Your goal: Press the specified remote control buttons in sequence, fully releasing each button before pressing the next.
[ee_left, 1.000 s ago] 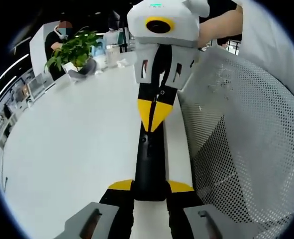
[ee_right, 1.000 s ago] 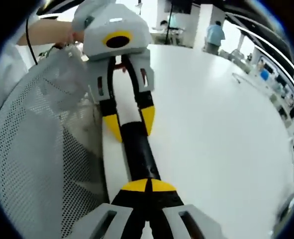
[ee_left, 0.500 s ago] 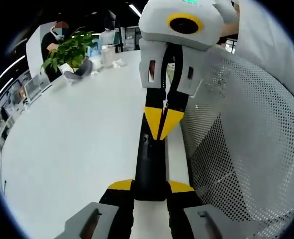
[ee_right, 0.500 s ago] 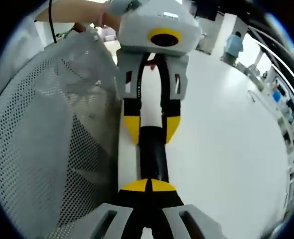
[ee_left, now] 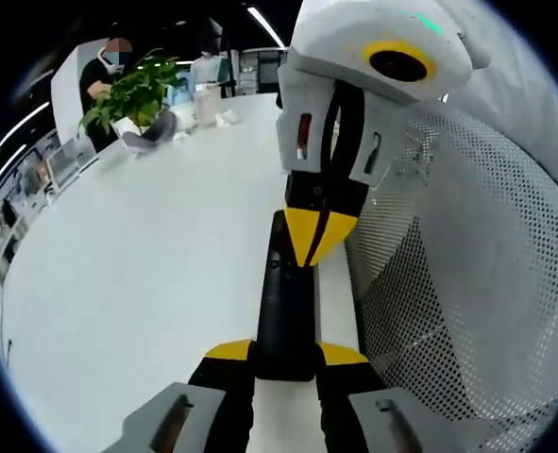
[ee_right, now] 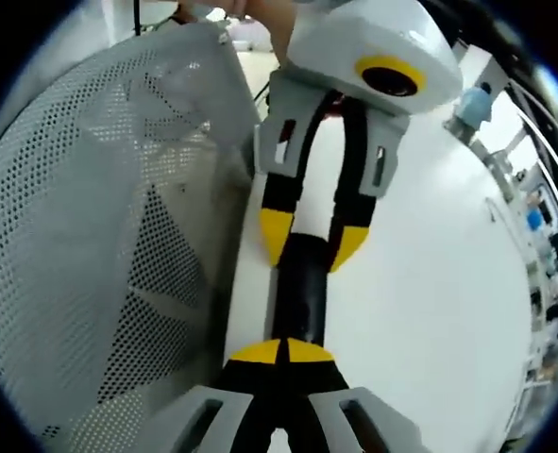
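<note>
Left tongs [ee_left: 285,363] apart, right tongs [ee_right: 285,354] together

A broad white table [ee_left: 137,274] carries everything, its top smooth and glossy. A slim black remote control [ee_left: 284,302] lies flat on it close to the near edge, running lengthwise away from the viewer. At the far left of the table stands a leafy green potted plant [ee_left: 132,94], and just to the right of it sit a few small pale items, too small to tell. In the right gripper view the same white table [ee_right: 430,302] spreads off to the right of the remote control [ee_right: 297,297]
</note>
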The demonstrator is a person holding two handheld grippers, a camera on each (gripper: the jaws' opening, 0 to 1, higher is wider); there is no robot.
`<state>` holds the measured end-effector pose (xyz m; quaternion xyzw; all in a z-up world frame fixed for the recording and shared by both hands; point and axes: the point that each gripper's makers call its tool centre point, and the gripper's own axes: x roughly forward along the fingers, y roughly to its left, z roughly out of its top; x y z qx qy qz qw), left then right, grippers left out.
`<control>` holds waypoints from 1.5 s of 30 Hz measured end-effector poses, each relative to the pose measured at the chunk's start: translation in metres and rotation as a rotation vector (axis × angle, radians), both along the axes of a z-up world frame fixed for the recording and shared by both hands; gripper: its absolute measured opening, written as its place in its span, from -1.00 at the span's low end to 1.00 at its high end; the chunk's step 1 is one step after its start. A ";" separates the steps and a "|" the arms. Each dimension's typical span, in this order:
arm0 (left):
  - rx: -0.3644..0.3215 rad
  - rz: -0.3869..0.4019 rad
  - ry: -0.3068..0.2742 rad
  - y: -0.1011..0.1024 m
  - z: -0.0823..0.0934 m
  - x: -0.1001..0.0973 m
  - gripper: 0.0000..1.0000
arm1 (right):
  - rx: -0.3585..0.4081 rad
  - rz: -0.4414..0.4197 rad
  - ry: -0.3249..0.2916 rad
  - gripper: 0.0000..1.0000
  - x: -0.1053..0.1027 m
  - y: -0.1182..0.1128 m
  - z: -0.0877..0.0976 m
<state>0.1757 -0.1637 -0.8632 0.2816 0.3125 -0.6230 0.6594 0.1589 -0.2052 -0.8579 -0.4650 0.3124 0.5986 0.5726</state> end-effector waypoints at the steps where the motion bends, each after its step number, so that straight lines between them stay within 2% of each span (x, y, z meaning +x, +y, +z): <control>1: -0.001 -0.001 0.001 0.001 0.000 0.000 -0.51 | 0.004 0.000 0.006 -1.00 0.000 0.000 0.000; 4: -0.002 -0.003 0.000 0.001 0.000 0.000 -0.51 | 0.017 -0.013 0.037 -1.00 0.000 0.000 0.001; 8: -0.001 -0.003 0.001 0.000 0.000 0.000 -0.51 | 0.016 0.010 0.016 -1.00 -0.003 0.001 -0.001; 14: -0.005 -0.007 -0.001 0.001 0.000 -0.001 -0.51 | 0.076 -0.048 0.004 -1.00 -0.002 0.001 0.001; 17: -0.011 -0.004 0.003 0.001 0.000 -0.001 -0.51 | 0.127 -0.164 0.088 -1.00 -0.001 0.001 0.003; 19: -0.013 -0.002 0.006 0.001 0.001 -0.001 -0.51 | 0.131 -0.202 0.110 -1.00 0.002 0.000 0.004; 23: -0.013 -0.004 0.008 0.001 0.001 -0.001 -0.51 | 0.122 -0.211 0.082 -1.00 0.011 -0.003 0.006; 27: -0.017 -0.004 0.012 0.001 0.001 -0.001 -0.51 | 0.132 -0.235 0.103 -1.00 0.017 -0.002 0.007; 35: -0.020 -0.003 0.011 0.001 0.001 -0.001 -0.51 | 0.115 -0.213 0.128 -1.00 0.014 -0.001 0.005; 45: -0.018 -0.007 0.016 0.001 0.001 -0.001 -0.51 | 0.002 -0.134 0.106 -1.00 0.015 0.001 0.002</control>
